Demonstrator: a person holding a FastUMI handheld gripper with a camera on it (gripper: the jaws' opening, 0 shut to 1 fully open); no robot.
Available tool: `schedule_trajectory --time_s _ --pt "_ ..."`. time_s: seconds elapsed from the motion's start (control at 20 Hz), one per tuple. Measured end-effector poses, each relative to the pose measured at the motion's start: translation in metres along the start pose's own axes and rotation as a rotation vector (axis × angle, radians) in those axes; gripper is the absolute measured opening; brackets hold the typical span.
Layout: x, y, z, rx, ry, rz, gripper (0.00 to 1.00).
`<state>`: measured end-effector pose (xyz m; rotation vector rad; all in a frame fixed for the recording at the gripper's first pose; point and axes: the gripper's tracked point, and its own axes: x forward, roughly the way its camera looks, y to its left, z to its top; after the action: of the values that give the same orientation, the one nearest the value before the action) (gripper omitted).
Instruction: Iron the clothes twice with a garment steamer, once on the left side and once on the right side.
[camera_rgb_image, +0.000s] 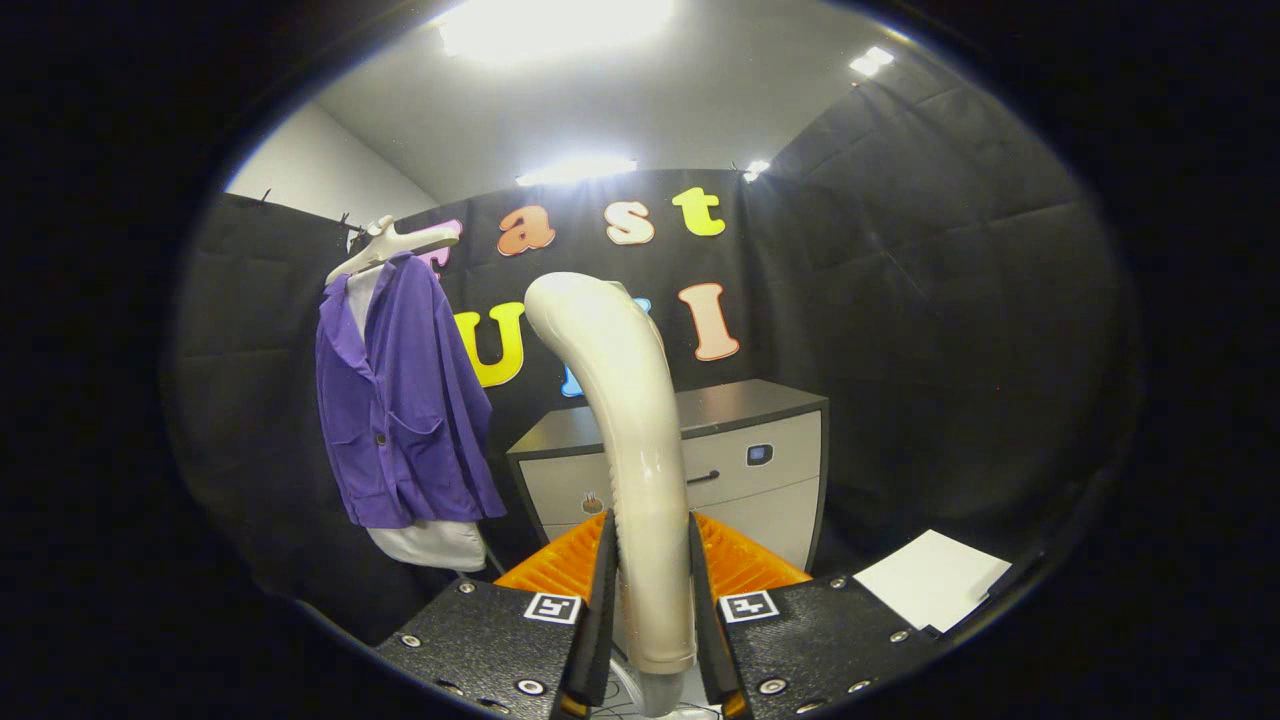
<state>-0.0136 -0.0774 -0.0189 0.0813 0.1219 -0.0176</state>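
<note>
My gripper (648, 570) is shut on the cream handle of the garment steamer (628, 420), which rises upright between the fingers and curves away at its top. Both fingers press on the handle's lower part. A purple shirt (405, 400) over a white garment (430, 543) hangs on a pale hanger (390, 245) against the booth's wall, up and to the left beyond the fingers. The steamer's head stands well apart from the shirt, to its right.
A grey drawer cabinet (740, 450) with a dark top stands straight ahead behind the steamer. A white sheet of paper (930, 578) lies on the surface to the right of the fingers. Black cloth walls close the booth on all sides.
</note>
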Motion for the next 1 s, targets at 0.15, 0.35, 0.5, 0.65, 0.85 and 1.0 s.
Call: schedule_trajectory --time_s 0.15,0.35,0.5,0.65,0.85,1.0 --pt "-0.005 0.013 -0.005 -0.004 0.012 0.003 0.36" --pt "-0.012 0.028 -0.001 -0.018 0.001 0.009 0.36" --pt "-0.014 0.039 -0.001 -0.033 -0.001 0.012 0.36" --pt "-0.016 0.046 -0.003 -0.038 0.007 0.011 0.36" --pt "-0.016 0.054 0.000 -0.039 0.004 0.007 0.36" --pt "-0.015 0.061 0.005 -0.050 -0.008 0.011 0.36"
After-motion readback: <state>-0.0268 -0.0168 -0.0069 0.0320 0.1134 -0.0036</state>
